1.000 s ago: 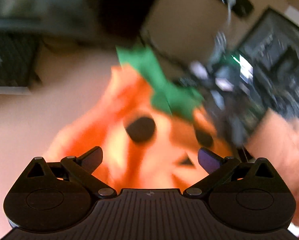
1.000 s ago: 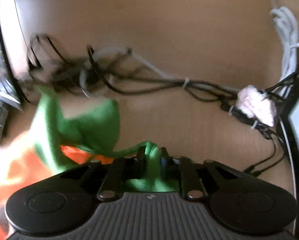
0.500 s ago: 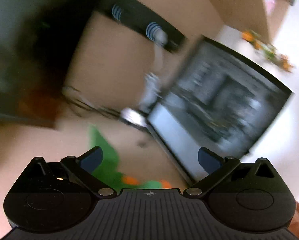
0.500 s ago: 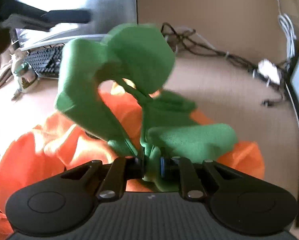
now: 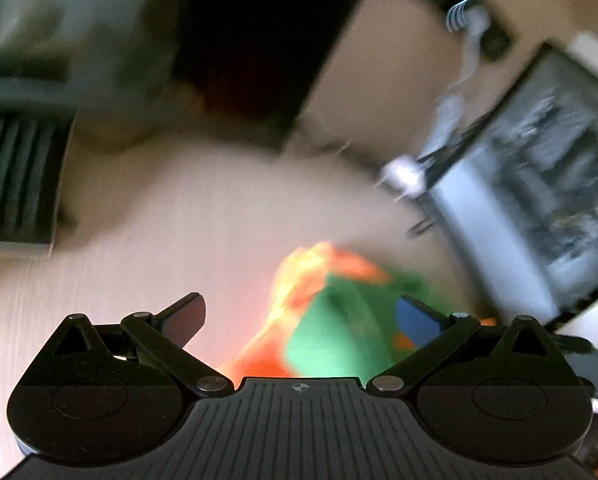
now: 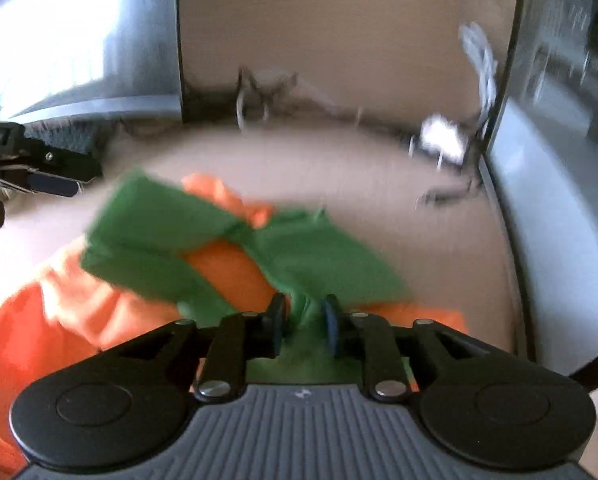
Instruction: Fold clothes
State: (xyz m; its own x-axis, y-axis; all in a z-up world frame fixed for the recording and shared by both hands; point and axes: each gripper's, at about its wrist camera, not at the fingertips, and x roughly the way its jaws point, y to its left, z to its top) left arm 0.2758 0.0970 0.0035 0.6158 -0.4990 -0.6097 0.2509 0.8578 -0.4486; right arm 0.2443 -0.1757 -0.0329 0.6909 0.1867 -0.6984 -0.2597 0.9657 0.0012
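Observation:
An orange pumpkin costume (image 6: pixel 59 320) with green leaf collar (image 6: pixel 159 236) lies on the beige desk (image 6: pixel 339 184). My right gripper (image 6: pixel 305 320) is shut on a fold of the green fabric and holds it just above the desk. My left gripper (image 5: pixel 299 316) is open and empty; the costume's orange and green cloth (image 5: pixel 331 320) lies blurred just beyond its fingers. The left gripper also shows in the right wrist view (image 6: pixel 39 172) at the far left, off the cloth.
A monitor (image 6: pixel 79 40) and keyboard (image 5: pixel 19 184) stand at the left. A second screen (image 5: pixel 539 200) stands at the right. A tangle of cables (image 6: pixel 267 92) and a white plug (image 6: pixel 443 140) lie at the back of the desk.
My right gripper has lowered the green collar from raised high to close over the desk. My left gripper has swung back down toward the costume, still open.

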